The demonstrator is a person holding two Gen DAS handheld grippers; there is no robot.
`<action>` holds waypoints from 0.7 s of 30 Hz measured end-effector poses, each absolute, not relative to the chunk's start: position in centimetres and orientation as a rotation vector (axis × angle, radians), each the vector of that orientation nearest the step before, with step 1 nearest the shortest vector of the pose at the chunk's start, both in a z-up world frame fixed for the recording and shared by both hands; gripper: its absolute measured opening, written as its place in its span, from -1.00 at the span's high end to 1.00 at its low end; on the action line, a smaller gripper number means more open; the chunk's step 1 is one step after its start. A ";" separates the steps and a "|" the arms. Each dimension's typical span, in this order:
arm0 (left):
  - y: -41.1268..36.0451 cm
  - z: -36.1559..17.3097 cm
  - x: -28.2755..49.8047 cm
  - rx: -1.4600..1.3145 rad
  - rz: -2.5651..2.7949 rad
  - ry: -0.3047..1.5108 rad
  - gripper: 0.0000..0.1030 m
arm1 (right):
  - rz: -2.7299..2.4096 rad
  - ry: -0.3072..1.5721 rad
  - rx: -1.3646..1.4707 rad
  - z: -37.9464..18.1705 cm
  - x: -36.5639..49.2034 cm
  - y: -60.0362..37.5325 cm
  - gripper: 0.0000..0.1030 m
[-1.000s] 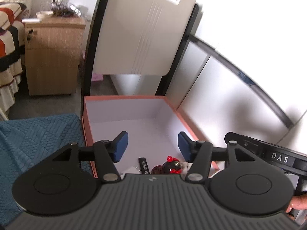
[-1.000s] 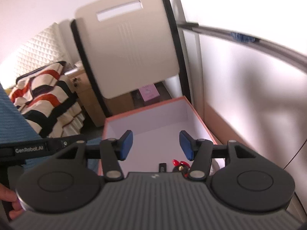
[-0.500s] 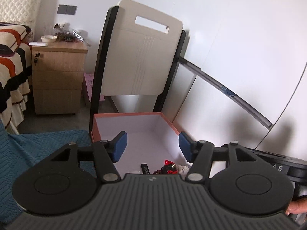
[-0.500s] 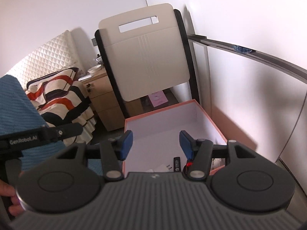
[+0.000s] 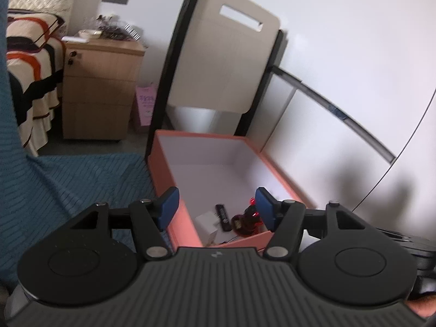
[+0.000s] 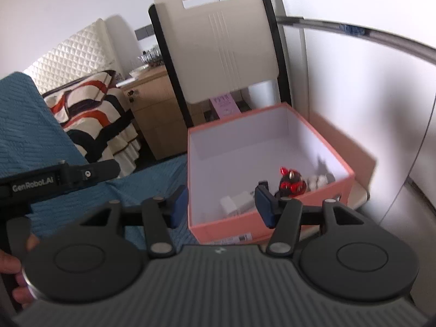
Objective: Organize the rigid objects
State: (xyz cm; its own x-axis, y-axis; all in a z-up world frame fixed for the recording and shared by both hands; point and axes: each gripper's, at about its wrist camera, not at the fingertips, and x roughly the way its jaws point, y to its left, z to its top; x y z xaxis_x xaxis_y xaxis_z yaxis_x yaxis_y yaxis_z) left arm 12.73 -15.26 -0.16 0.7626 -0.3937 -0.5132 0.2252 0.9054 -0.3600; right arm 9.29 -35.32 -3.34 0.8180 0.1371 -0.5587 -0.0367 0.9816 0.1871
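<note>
I am looking at a box (image 6: 272, 226) of matt cardboard, salmon outside and smooth white inside. A glossy black and red toy (image 6: 291, 184) is shining in its near corner. The blue cloth (image 5: 81, 179) to the left is showing a rough, quilted weave. The far cabinet (image 5: 100, 87) is looking like pale wood grain, and the chair back (image 6: 220, 41) like smooth cream plastic.

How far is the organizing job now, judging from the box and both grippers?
Done: the pink box already holds a red-black toy, a white block and a black stick. In hand: nothing; the left gripper and right gripper have open, empty jaws. Left: no loose items show.
</note>
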 end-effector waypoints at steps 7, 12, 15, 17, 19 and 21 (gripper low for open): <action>-14.5 -1.9 11.7 -0.275 -0.325 0.633 -0.41 | 0.091 0.633 0.157 -5.3 8.4 -34.5 -0.10; -14.5 -2.8 11.5 -0.274 -0.303 0.629 -0.76 | 0.076 0.626 0.117 -6.0 8.2 -34.2 -0.10; -14.5 -3.1 11.7 -0.279 -0.287 0.644 -0.89 | 0.066 0.622 0.112 -6.0 8.4 -34.4 -0.29; -14.6 -3.2 11.8 -0.271 -0.280 0.645 -0.93 | 0.063 0.620 0.119 -6.1 8.4 -34.5 -0.74; -14.7 -3.3 11.9 -0.247 -0.273 0.652 -0.96 | 0.055 0.626 0.116 -6.3 8.6 -34.6 -0.73; -14.9 -3.3 12.0 -0.237 -0.269 0.658 -0.97 | 0.046 0.650 0.119 -6.5 8.9 -34.6 -0.73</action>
